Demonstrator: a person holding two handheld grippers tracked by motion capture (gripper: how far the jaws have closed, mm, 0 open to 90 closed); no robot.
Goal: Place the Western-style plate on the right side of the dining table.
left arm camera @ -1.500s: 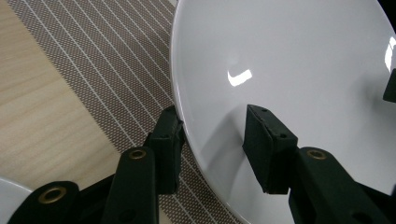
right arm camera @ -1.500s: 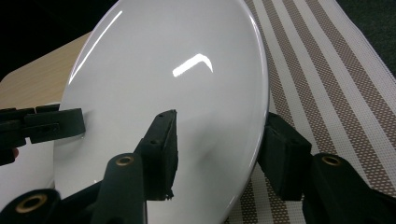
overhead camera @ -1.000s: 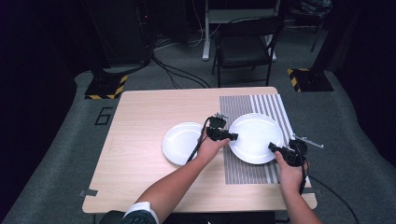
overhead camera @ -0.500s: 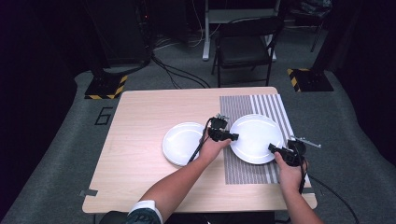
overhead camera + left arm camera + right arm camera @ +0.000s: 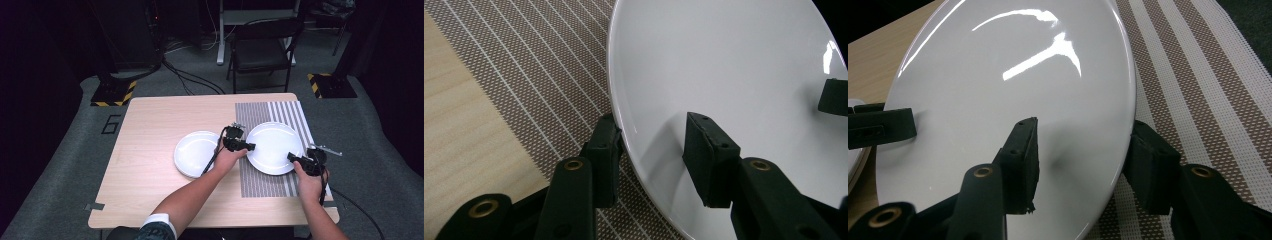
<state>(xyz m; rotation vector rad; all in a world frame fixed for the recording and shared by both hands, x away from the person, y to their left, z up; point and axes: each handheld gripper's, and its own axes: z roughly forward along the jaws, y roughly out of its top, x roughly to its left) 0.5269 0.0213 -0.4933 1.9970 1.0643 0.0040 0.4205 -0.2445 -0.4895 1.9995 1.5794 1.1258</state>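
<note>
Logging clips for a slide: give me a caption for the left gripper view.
Left tongs straddle the rim of a round glossy white plate on a brown-and-white striped woven placemat.

Left tool (image 5: 248, 146): matte black, two blocky jaws with worn, chipped pads; brass-ringed rivets at the jaw links. Black cable trails from it along the forearm. Right tool (image 5: 291, 158): same black build, same brass rivets, small grey metal plate on top. Forearms bare; white sleeve cuff (image 5: 159, 220) with dark patterned fabric behind.
</note>
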